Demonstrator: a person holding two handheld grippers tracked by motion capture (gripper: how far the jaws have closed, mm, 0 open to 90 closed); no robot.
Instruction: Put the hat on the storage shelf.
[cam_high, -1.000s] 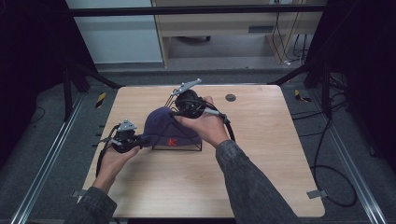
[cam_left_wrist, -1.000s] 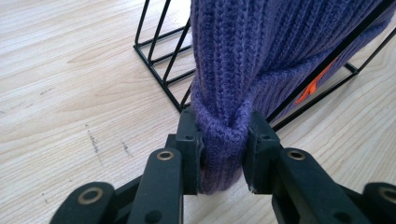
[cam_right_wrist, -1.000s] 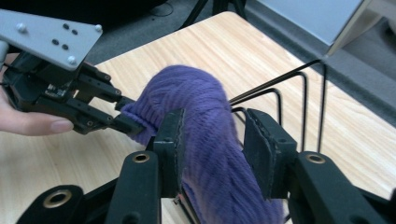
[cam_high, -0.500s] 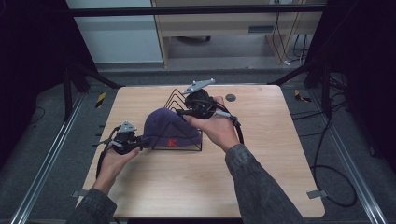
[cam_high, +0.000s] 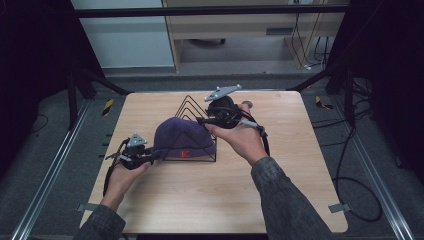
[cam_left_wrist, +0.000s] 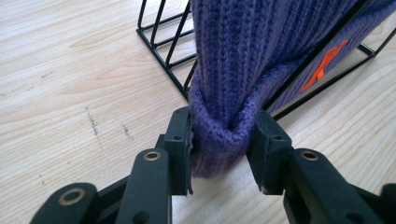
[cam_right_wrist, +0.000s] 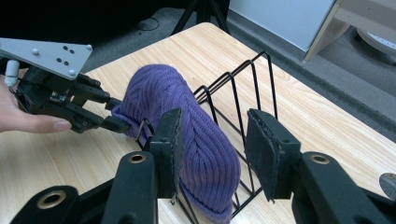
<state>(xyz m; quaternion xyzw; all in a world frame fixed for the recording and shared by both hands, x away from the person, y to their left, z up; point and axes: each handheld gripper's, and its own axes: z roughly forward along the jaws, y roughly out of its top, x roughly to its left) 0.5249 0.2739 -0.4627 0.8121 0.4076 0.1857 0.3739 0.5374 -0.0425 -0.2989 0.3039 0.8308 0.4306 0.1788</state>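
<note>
High view: light wooden counter (cam_high: 200, 200) carries a black wire triangular rack (cam_high: 192, 112) with a purple ribbed knit beanie (cam_high: 181, 137) draped over it, orange mark on its front edge. Left tool (cam_high: 150, 156) sits at the beanie's left edge, held in the left hand (cam_high: 122, 172); right tool (cam_high: 202, 121) sits above the rack's right side, held in the right hand (cam_high: 242, 137), grey three-cornered plate on top. A small dark round object (cam_high: 248, 104) lies on the counter behind the right hand. Left gripper view: left tool (cam_left_wrist: 223, 140) clamped on the beanie's (cam_left_wrist: 252, 51) folded brim, fabric bunched between both jaws, rack wires (cam_left_wrist: 163, 42) just behind. Right gripper view: right tool (cam_right_wrist: 215, 140) jaws spread apart, nothing between them, hanging over the beanie (cam_right_wrist: 187, 135) and rack (cam_right_wrist: 243, 93); left tool (cam_right_wrist: 122, 114) farther off grips the beanie's edge.
</note>
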